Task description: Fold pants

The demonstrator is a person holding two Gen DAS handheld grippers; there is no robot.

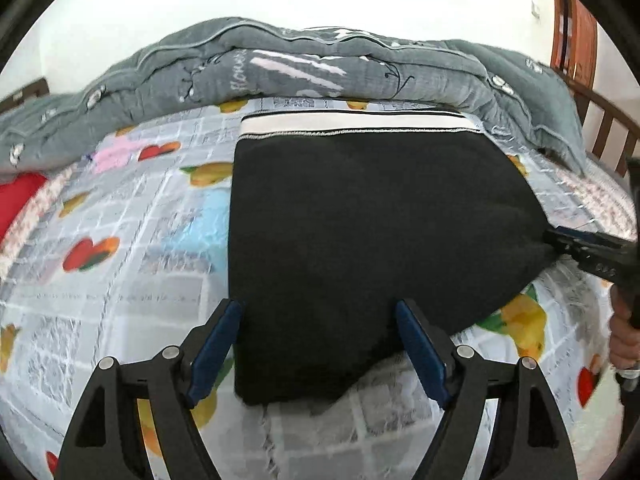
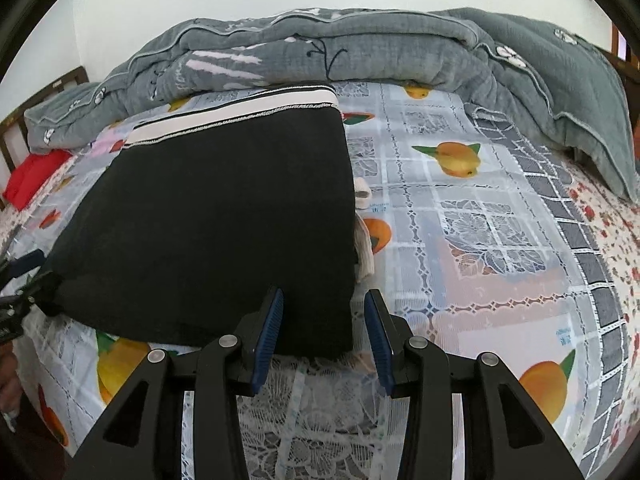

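Lying on the bed (image 2: 500, 216), the pants (image 1: 360, 240) sit as a compact black rectangle, white waistband (image 1: 360, 124) at the far edge near the bunched grey quilt (image 1: 280, 64). Judgement: folding looks nearly finished; what seems left is a last fold or a squaring-up of the near edge, which bulges unevenly.

Left claw (image 1: 320, 344): jaws wide apart, straddling the near edge of the pants, pads not pressing the cloth. It grips nothing.

Right claw (image 2: 324, 332): jaws partly apart over the near right corner of the pants; the left pad overlaps the black cloth, the other hangs over the sheet. No pinch is evident, so I read it as unclamped.

View differences: the left wrist view shows the other claw from the side, its tip at the pants' right-hand corner, though whether it touches I cannot tell. The right wrist view alone shows pale cloth (image 2: 362, 196) peeking from under the pants' right edge, and a red item (image 2: 32, 176) far left.
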